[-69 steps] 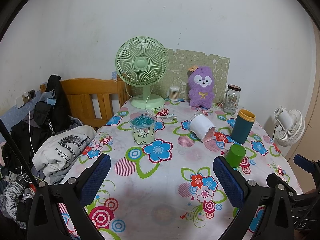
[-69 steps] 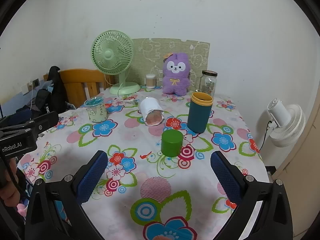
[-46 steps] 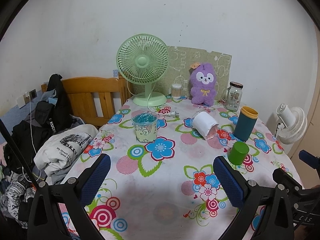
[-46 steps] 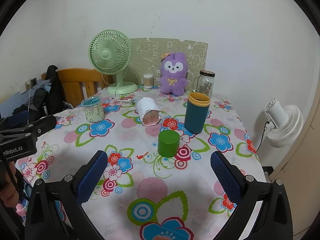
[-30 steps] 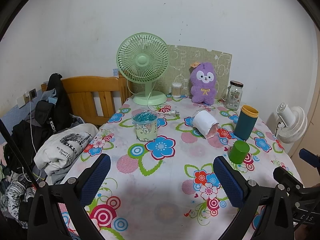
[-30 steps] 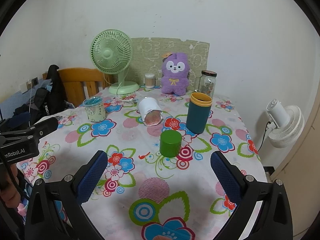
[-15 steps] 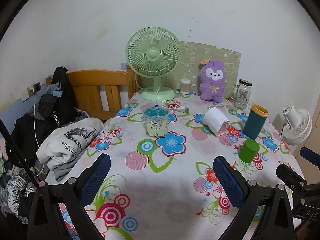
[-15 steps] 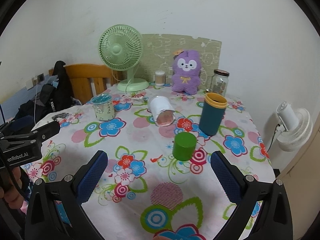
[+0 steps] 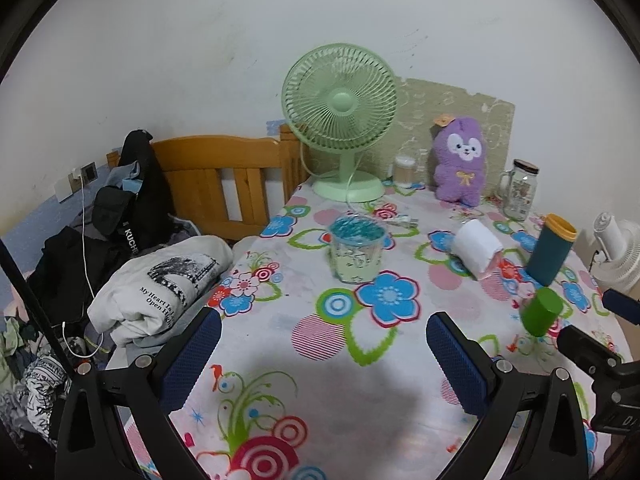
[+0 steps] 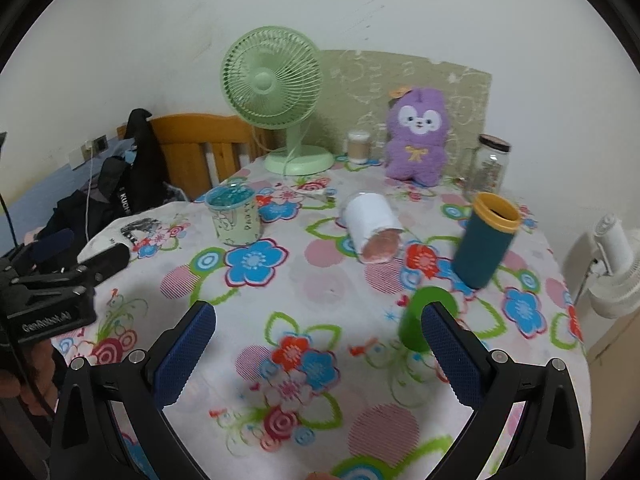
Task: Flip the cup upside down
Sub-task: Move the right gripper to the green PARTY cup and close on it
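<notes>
A dark teal cup with a yellow rim [image 10: 484, 240] stands upright, mouth up, on the floral tablecloth at the right; it also shows in the left wrist view [image 9: 551, 255]. A small green cup [image 10: 420, 318] stands mouth down in front of it, partly behind my right gripper's right finger; it also shows in the left wrist view [image 9: 541, 312]. A white and pink cup [image 10: 372, 229] lies on its side mid-table. My right gripper [image 10: 318, 354] is open and empty above the table's near part. My left gripper [image 9: 322, 360] is open and empty near the front-left edge.
A pale green cup with a blue top [image 9: 356, 252] stands left of centre. At the back are a green fan [image 9: 340, 120], a purple plush toy [image 9: 462, 160] and a glass jar [image 9: 520, 190]. A wooden chair [image 9: 224, 188] and piled clothes [image 9: 160, 280] are left; a white fan [image 10: 612, 268] is right.
Both grippers have swung left and moved forward over the table, so the cups look nearer and further right. Both stay open. Nothing on the table has moved.
</notes>
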Motion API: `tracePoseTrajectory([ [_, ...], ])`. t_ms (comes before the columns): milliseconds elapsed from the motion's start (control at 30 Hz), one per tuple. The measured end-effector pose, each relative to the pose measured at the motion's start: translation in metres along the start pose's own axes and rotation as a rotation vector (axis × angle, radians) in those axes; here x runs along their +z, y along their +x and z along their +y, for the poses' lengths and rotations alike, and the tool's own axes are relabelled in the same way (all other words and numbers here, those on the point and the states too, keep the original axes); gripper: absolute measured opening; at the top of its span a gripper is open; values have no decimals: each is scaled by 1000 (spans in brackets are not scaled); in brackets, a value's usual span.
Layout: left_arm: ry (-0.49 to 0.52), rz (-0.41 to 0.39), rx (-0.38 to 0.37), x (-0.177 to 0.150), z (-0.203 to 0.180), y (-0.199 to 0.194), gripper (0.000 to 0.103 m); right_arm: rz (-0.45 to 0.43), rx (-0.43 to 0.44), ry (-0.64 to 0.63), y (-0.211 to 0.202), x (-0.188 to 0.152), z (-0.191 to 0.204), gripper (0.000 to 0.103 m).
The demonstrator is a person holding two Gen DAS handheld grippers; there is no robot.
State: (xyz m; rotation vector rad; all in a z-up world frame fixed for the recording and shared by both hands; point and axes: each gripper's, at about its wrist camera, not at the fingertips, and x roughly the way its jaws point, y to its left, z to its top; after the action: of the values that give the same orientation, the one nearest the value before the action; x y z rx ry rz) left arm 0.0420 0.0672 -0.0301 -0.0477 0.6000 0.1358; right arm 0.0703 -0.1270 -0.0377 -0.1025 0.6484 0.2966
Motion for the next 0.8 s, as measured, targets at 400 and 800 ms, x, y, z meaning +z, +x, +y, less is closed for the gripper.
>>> tracePoseTrajectory([
  [400, -16, 107, 13, 10, 29, 64, 103, 35, 83, -138, 79, 35, 45, 103],
  [800, 27, 158, 103, 18, 50, 138, 103, 67, 195, -132, 167, 57, 70, 103],
])
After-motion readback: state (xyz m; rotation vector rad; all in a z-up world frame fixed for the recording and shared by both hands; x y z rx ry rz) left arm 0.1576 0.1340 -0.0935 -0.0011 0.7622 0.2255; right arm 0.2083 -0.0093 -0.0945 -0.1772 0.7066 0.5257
